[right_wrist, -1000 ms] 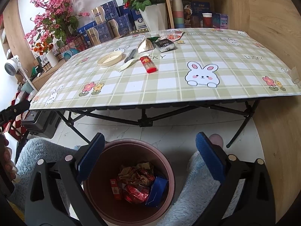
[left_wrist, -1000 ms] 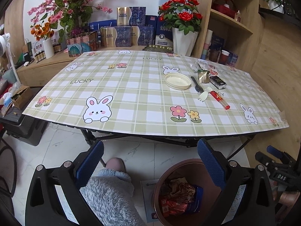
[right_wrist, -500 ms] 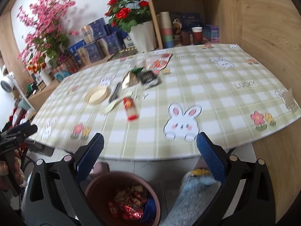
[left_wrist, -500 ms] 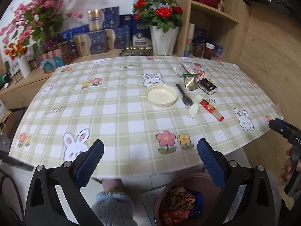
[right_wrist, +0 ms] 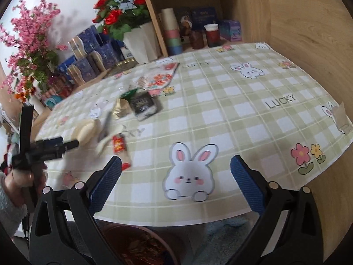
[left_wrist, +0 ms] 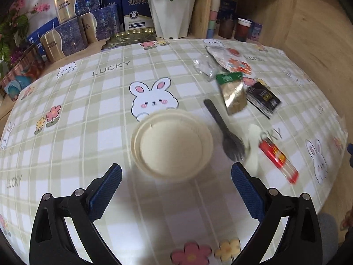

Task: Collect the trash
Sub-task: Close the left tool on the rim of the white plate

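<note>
My left gripper [left_wrist: 176, 190] is open just short of a cream round lid [left_wrist: 172, 144] on the checked tablecloth [left_wrist: 88, 110]. To the lid's right lie a black fork [left_wrist: 225, 130], a white fork [left_wrist: 253, 145] and a red wrapper [left_wrist: 278, 160]. Behind them sit a gold and green packet [left_wrist: 232, 92], a black sachet [left_wrist: 262, 97], clear plastic [left_wrist: 204, 67] and a flowered wrapper [left_wrist: 231, 58]. My right gripper [right_wrist: 176, 190] is open above the table's near edge, over a rabbit print. Below it shows the brown bin [right_wrist: 141, 247] with trash inside.
Boxes [left_wrist: 72, 33], a white flower pot [left_wrist: 171, 13] and cups [right_wrist: 172, 33] line the counter behind the table. A wooden shelf unit and wall [right_wrist: 297, 33] stand on the right. A hand holding the left gripper [right_wrist: 44, 152] shows at the left of the right wrist view.
Both grippers rose from near the bin and moved forward over the table. The left one has closed in on the cream lid. Both stayed open.
</note>
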`<control>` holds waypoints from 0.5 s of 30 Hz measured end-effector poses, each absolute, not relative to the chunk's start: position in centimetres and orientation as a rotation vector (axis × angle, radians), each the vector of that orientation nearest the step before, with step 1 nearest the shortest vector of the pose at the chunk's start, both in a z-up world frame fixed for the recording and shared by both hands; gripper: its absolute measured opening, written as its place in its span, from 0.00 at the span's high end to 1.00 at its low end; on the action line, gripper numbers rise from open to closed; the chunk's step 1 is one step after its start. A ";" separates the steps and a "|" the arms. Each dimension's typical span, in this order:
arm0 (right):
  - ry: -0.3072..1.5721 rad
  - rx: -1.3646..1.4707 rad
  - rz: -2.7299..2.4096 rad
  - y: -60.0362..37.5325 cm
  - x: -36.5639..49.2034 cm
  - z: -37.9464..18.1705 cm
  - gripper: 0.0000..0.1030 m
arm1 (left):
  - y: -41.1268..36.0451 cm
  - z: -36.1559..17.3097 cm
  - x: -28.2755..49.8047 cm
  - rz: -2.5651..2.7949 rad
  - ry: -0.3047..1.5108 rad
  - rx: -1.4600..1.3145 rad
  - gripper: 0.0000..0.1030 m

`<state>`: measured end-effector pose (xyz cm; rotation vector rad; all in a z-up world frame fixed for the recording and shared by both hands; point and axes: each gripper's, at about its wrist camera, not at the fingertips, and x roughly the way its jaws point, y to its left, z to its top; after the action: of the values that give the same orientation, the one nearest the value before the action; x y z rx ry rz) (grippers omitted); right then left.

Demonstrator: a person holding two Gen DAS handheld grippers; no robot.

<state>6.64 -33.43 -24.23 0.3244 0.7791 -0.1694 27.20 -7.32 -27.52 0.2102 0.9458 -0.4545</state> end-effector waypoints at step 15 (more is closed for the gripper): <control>0.810 0.305 -0.185 -34.0 8.9 -25.4 0.06 | -8.8 -28.9 29.1 -0.400 0.902 0.243 0.20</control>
<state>8.94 -34.00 -25.41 0.3054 0.8101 -0.1852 29.10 -8.76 -28.88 0.2426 0.9024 -0.3999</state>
